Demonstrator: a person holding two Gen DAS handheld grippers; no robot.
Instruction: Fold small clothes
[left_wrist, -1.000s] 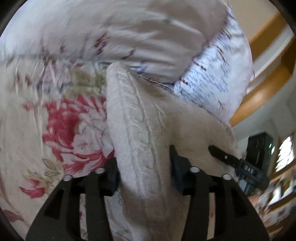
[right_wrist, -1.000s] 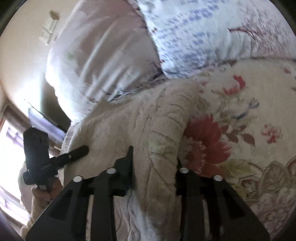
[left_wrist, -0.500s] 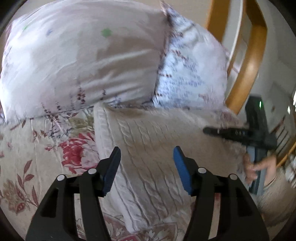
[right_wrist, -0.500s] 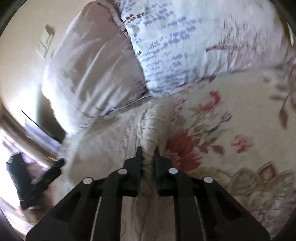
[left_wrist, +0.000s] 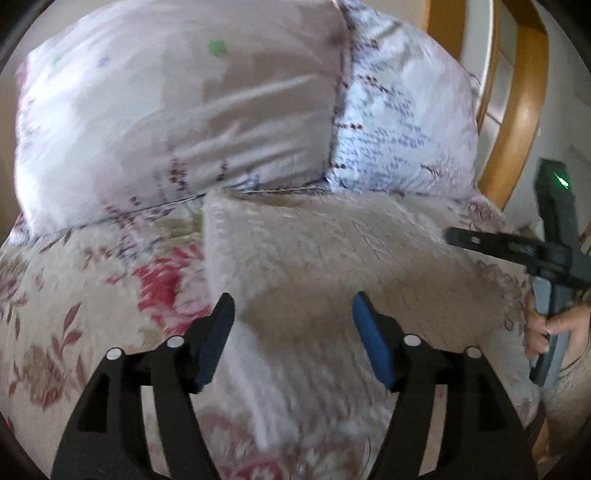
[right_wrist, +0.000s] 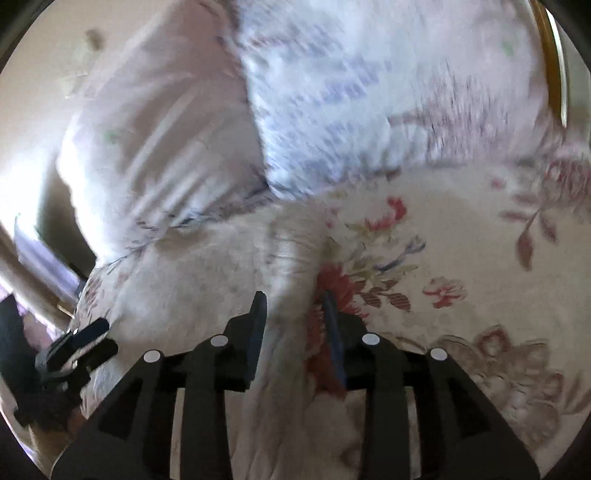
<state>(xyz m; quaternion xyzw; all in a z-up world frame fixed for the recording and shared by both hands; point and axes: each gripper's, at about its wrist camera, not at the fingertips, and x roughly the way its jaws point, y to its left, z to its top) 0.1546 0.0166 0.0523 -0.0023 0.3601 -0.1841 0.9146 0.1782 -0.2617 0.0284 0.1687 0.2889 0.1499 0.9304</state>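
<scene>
Floral bed (left_wrist: 74, 288) | soft, limp knit sweater (left_wrist: 332, 251): pinch near edge | left gripper (left_wrist: 291, 317) wide open, empty | right gripper (right_wrist: 291, 314) part-open astride sweater fold.

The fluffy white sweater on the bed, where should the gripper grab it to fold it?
Grab the sweater by its straight left edge near the pillows. Come from the left, low over the bedspread. That edge lies flat and free, so one finger can probably slide under it.

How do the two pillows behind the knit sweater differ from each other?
The left pillow is pale pinkish with sparse purple sprigs; the right pillow is whiter with dense blue-purple print. In the left wrist view the left one looks broader. Both lean at the head of the floral bedspread, touching the cream sweater.
</scene>
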